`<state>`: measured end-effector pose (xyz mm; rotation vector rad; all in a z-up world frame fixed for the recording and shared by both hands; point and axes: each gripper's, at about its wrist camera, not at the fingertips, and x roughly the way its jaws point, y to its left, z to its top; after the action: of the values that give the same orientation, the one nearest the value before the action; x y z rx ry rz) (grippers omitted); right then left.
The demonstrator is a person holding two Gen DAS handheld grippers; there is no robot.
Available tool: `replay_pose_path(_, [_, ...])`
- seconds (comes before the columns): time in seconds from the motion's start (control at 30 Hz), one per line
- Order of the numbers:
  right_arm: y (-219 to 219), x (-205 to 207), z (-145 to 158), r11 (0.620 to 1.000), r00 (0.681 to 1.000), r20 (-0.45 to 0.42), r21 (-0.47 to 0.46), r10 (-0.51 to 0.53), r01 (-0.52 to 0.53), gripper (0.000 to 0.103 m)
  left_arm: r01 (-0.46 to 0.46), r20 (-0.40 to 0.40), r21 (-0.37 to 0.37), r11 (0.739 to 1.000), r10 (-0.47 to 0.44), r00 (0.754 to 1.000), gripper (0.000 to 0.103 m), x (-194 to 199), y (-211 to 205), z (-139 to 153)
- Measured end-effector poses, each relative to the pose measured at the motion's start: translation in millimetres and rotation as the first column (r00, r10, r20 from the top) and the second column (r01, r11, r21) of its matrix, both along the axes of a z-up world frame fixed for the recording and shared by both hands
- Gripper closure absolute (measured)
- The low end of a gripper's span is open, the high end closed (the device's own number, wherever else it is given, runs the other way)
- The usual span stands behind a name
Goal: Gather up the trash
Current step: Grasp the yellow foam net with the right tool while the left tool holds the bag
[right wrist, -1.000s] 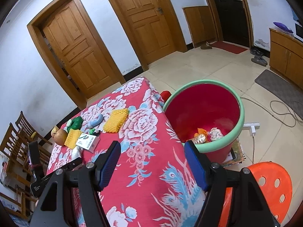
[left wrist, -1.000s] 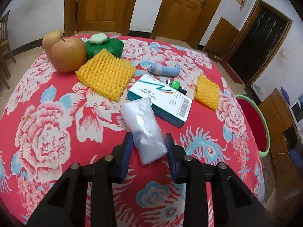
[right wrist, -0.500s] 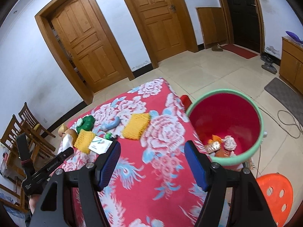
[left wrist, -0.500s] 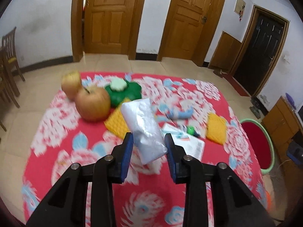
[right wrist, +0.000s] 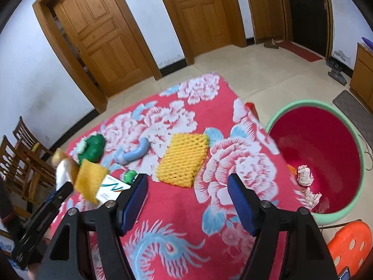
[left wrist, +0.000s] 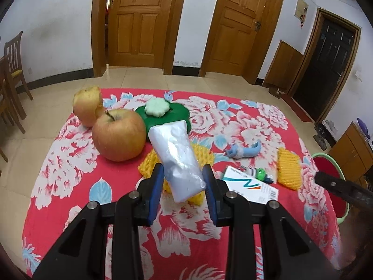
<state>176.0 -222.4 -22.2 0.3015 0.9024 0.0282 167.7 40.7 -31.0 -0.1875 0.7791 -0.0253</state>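
Note:
My left gripper (left wrist: 183,182) is shut on a clear plastic bag (left wrist: 176,156) and holds it above the table. A yellow foam net (left wrist: 149,165) lies under it, another yellow foam net (left wrist: 288,169) lies at the right, and a white and teal box (left wrist: 250,186) lies between. My right gripper (right wrist: 187,186) is open and empty above the table, close to a yellow foam net (right wrist: 183,159). The red bin with a green rim (right wrist: 319,158) stands on the floor to the right with some trash inside. The bag (right wrist: 61,170) also shows at the left in the right wrist view.
An apple (left wrist: 119,135), a cut apple piece (left wrist: 87,108), a green toy (left wrist: 163,114), a blue toy (left wrist: 244,151) and a small green item (left wrist: 260,172) lie on the red flowered tablecloth (left wrist: 70,163). An orange stool (right wrist: 347,245) stands by the bin. Wooden chairs (left wrist: 11,79) stand left.
My left gripper has lifted the plastic bag off the table and pulled back. My right gripper has moved left and down, closer to the table and the foam net.

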Motion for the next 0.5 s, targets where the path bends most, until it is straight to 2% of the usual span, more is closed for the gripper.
replay_pose_path(0.23, [11.6,24.1,-28.1,1.0,0.999,-0.037,0.003,0.011,-0.011,0.03,-0.004,-0.005,-0.023,1.0,0.004,1.0,0.069,-0.1,5.7,-9.6])
replay_pose_path(0.33, [13.9,28.6,-36.0,1.0,0.999,-0.048,0.009,0.009,-0.009,0.04,-0.002,0.002,-0.032,0.999,0.002,1.0,0.069,-1.4,6.9,-9.0])
replay_pose_path(0.5, [22.1,26.3,-37.6,0.999,1.0,-0.016,-0.036,0.007,-0.008,0.056,-0.003,-0.003,-0.026,1.0,0.003,1.0,0.069,-1.7,7.3,-10.5])
